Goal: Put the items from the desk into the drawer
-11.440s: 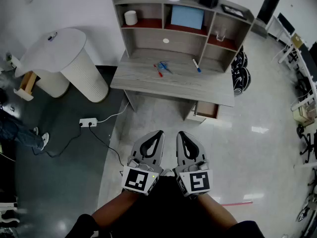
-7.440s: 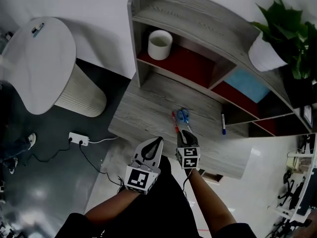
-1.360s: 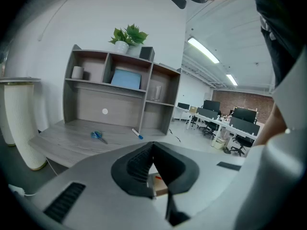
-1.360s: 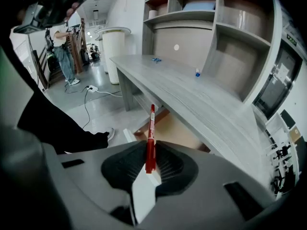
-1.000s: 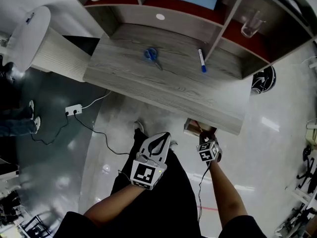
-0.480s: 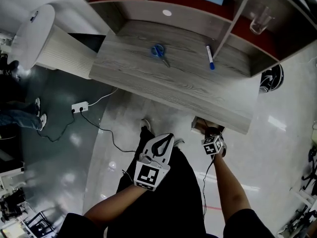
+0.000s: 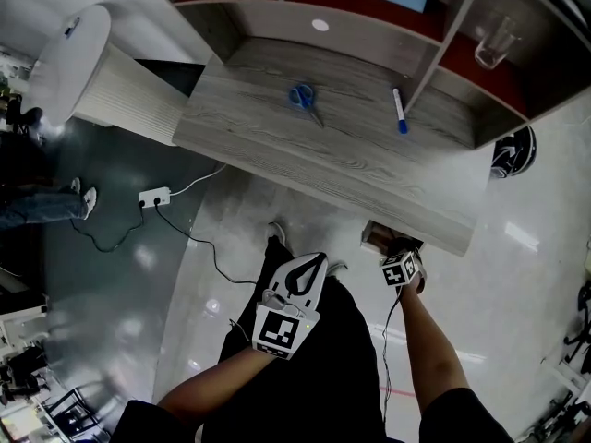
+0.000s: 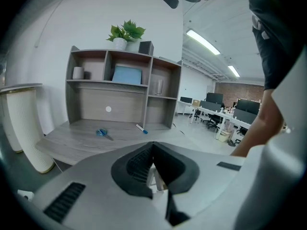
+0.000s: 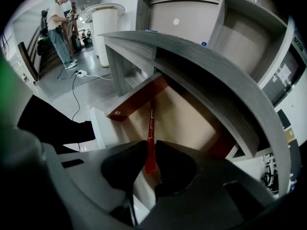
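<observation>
Step in hand: I judge it to be setting the red pen [image 9: 151,126] down in the drawer [image 9: 139,98].
Right gripper: the right gripper [image 9: 149,150] has its 2 jaws closed onto the pen's near end, with no slack visible.
Red pen: it sticks out forward from the jaws, over the pale drawer floor and roughly along the drawer's length. I cannot tell whether its far end touches the floor.
Drawer: pulled open beneath the right end of the desk [image 7: 277,141], with the desktop edge overhanging it.
Left gripper: the left gripper [image 8: 153,145] is held low near the person's body, tips together with nothing between them.
On the desk: 2 items remain, the scissors [image 7: 305,100] and a blue marker [image 7: 399,123], well apart from each other.
Doing it well: probably lower until the pen lies nearly flat on the floor, then part the jaws just enough to free it and lift straight back.
Watch for: releasing too high, which may let the pen bounce or roll, and clipping the overhanging desktop on the way out.
</observation>
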The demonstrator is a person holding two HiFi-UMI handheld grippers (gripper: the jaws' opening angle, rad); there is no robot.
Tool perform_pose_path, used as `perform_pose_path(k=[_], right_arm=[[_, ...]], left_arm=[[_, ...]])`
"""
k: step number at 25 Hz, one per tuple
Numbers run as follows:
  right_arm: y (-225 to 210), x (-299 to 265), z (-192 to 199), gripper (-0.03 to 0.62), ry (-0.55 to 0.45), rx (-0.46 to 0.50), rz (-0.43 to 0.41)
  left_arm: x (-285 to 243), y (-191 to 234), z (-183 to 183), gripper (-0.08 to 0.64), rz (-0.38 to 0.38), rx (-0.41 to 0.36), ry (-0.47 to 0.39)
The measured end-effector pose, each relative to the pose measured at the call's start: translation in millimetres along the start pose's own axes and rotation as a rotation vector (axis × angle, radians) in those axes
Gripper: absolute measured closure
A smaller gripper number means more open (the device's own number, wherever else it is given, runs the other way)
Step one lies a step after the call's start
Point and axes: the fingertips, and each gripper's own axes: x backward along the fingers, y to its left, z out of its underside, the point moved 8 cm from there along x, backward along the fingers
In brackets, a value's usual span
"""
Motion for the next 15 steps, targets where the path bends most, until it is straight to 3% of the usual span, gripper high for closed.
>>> perform_pose_path(k=[10,15], right_arm=[[-10,9,0,0.511,-0.039,-0.060,0.014],[-9,32,-6,0.511,-0.102,-0.210,0.017]], left_arm=[[-8,-7,-2,0.557,0.008,0.005,-0.011],[-4,-7,-5,0.557,0.010,0.007,-0.022]])
